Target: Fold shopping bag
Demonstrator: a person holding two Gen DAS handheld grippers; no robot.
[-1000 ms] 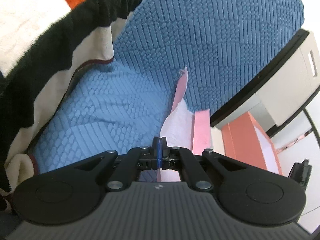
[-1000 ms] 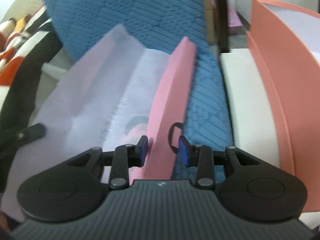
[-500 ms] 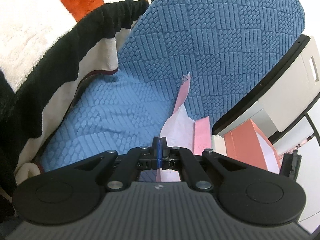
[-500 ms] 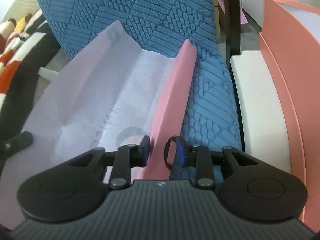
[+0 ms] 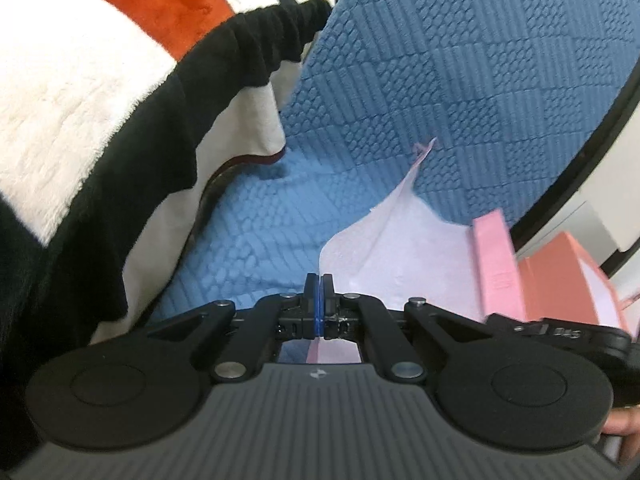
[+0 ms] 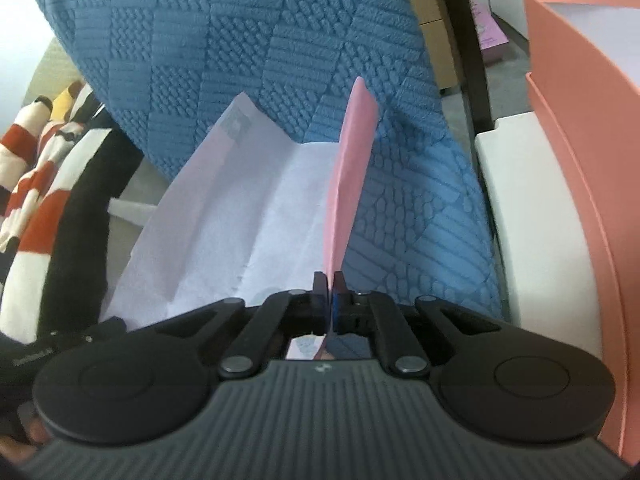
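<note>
The shopping bag (image 5: 400,248), pink outside and pale white inside, lies partly opened on the blue textured cushion (image 5: 260,224). My left gripper (image 5: 319,284) is shut on the bag's near left edge, and the white panel rises away from its pads. In the right wrist view my right gripper (image 6: 330,280) has its jaws closing onto the bag's pink side fold (image 6: 352,168), with the pads pressing on it. The fold stands on edge beside the white panel (image 6: 240,208). The right gripper's body (image 5: 560,332) shows at the right in the left wrist view.
A black, white and orange striped blanket (image 5: 100,100) is heaped on the left. The blue backrest (image 6: 240,40) rises behind the bag. A salmon-coloured box (image 6: 592,120) and a white surface (image 6: 532,208) stand to the right, past a dark frame edge (image 6: 468,60).
My right jaws have gone from open around the pink fold to shut on it, and the fold now stands more upright. The left gripper stays shut on the bag; its view has turned slightly.
</note>
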